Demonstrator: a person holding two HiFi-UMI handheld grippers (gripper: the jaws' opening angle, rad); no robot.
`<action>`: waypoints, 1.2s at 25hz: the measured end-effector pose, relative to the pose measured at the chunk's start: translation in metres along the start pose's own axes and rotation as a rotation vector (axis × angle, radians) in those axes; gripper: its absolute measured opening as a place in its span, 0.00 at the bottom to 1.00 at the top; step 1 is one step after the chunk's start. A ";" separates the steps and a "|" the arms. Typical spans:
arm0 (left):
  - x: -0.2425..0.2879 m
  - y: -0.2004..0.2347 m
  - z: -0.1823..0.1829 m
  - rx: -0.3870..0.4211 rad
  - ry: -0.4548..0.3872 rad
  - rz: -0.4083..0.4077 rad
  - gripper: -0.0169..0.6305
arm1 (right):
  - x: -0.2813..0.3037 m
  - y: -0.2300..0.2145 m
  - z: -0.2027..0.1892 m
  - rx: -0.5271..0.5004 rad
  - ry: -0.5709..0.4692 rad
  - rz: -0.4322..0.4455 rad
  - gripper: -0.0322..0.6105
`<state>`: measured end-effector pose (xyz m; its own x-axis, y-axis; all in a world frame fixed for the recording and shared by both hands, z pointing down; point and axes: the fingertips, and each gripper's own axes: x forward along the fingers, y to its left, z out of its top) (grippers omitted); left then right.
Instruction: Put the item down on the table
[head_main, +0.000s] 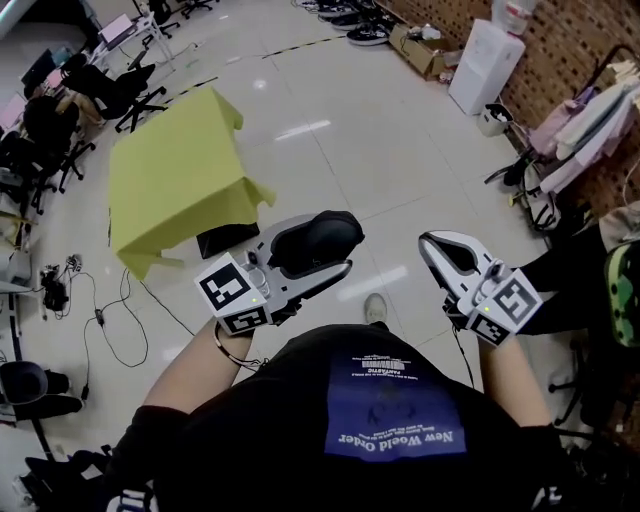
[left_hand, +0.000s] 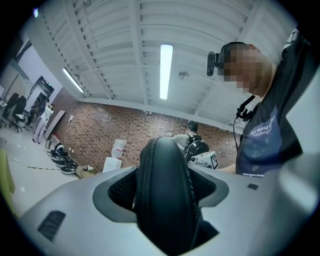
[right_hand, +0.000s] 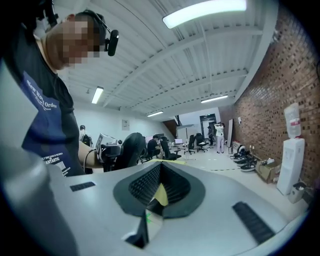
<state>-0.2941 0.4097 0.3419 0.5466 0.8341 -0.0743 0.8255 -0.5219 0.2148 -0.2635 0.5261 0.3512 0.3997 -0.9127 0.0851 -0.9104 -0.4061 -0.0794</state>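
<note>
A black oval zippered case (head_main: 318, 240) sits edge-up between the jaws of my left gripper (head_main: 312, 258), which is shut on it and held close in front of the person's body. In the left gripper view the case (left_hand: 167, 195) fills the gap between both pads, pointing up toward the ceiling. My right gripper (head_main: 440, 246) is held at the right, shut with nothing in it; its pads (right_hand: 150, 185) meet in the right gripper view. The table with a yellow-green cloth (head_main: 175, 175) stands on the floor ahead and to the left, well apart from both grippers.
A black box (head_main: 228, 238) sits under the table's near corner. Office chairs (head_main: 110, 90) and cables (head_main: 100, 320) line the left side. A white water dispenser (head_main: 485, 65), a cardboard box (head_main: 420, 50) and a brick wall stand at the far right. Pale tiled floor lies between.
</note>
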 end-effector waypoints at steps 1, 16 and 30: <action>0.011 0.013 0.003 0.012 -0.004 0.015 0.51 | 0.007 -0.019 0.002 -0.010 -0.002 0.020 0.03; 0.150 0.192 0.053 0.053 -0.078 0.146 0.52 | 0.108 -0.239 0.047 -0.057 0.038 0.209 0.03; 0.183 0.427 0.109 0.042 -0.095 0.043 0.51 | 0.279 -0.394 0.082 -0.058 0.016 0.096 0.03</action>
<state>0.1738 0.3200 0.3140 0.5908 0.7912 -0.1583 0.8052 -0.5653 0.1792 0.2150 0.4279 0.3244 0.3091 -0.9462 0.0954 -0.9492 -0.3132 -0.0308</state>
